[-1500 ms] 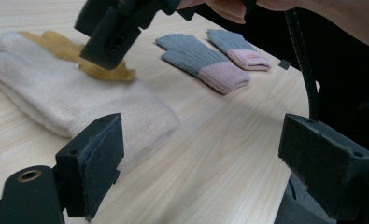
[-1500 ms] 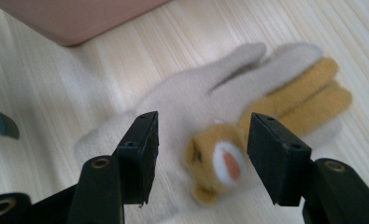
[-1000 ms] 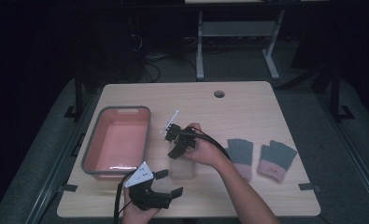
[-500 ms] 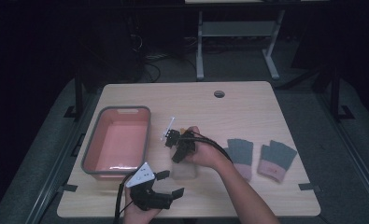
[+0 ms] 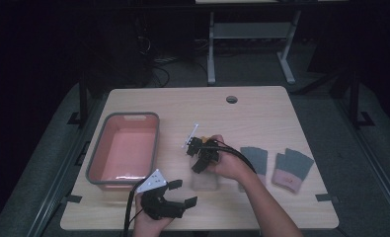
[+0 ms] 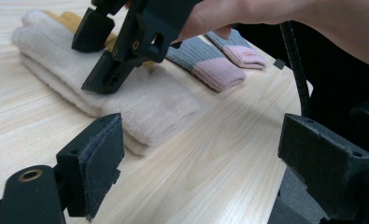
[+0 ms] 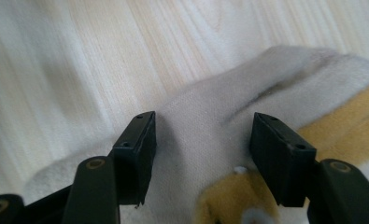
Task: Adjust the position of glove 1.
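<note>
A folded cream sock (image 5: 205, 183) with yellow patches (image 7: 352, 125) lies on the wooden table (image 5: 261, 113) near its front middle. My right gripper (image 5: 196, 161) points down at the sock's far end. In the right gripper view its jaws stand open astride the cream fabric (image 7: 201, 107), pads not pressing it. The left gripper view shows that same gripper (image 6: 86, 65) with its tips on the sock (image 6: 149, 102). My left gripper (image 5: 184, 192) rests near the front edge, open with nothing between its jaws (image 6: 205, 144).
A grey tub (image 5: 155, 143) with a pink inside stands at the left. Two grey socks with pink cuffs (image 5: 254, 158) (image 5: 292, 170) lie to the right of my right hand. A round hole (image 5: 231, 99) sits near the table's far edge.
My right gripper has sunk a little towards the cream sock and shifted slightly to the right. The left gripper has stayed where it was.
</note>
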